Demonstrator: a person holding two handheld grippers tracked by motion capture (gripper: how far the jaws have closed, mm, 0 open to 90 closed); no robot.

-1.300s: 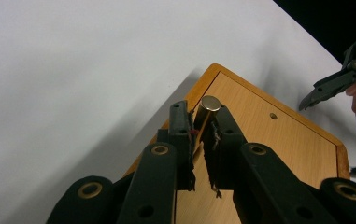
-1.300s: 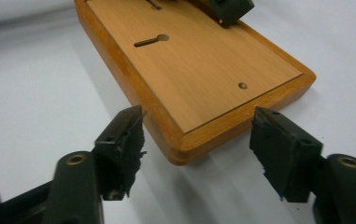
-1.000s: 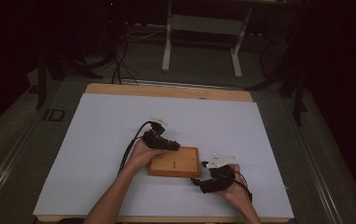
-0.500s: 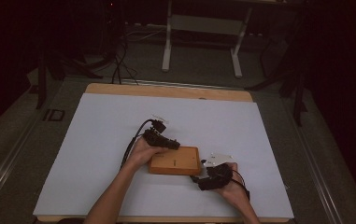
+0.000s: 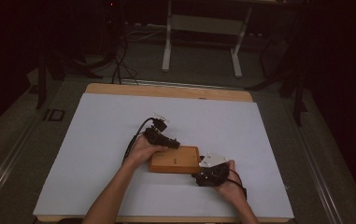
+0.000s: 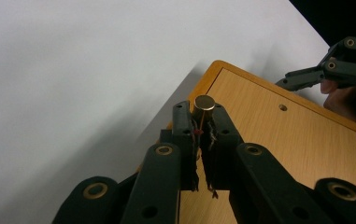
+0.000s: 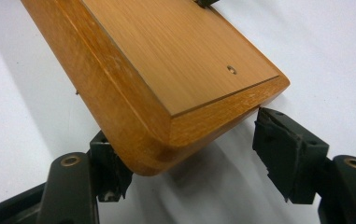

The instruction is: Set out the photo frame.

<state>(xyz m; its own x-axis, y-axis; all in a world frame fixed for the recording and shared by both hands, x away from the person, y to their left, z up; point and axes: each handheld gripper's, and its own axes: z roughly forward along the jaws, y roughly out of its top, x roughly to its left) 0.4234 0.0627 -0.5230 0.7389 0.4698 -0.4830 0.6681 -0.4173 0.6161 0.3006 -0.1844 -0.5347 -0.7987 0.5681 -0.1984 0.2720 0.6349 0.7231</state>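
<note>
Left gripper (image 6: 202,122) clamped on small brass peg (image 6: 204,103) over wooden board (image 5: 174,159). Right gripper (image 7: 192,156) wide open around board's corner; peg's lower end hidden between pads.

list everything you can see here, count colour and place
flat rectangular wooden block: 1, orange-brown, near middle of the table, small hole in its top
small brass-coloured metal cylinder: 1, held over the block's corner
white sheet: 1, covers the table
wooden table: 1, light brown, edge shows at the far side
metal stand: 1, pale grey, on the floor beyond the table
left gripper: 1, black, shut on the cylinder
right gripper: 1, black, jaws open around the block's near corner
forearms: 2, entering from the bottom
</note>
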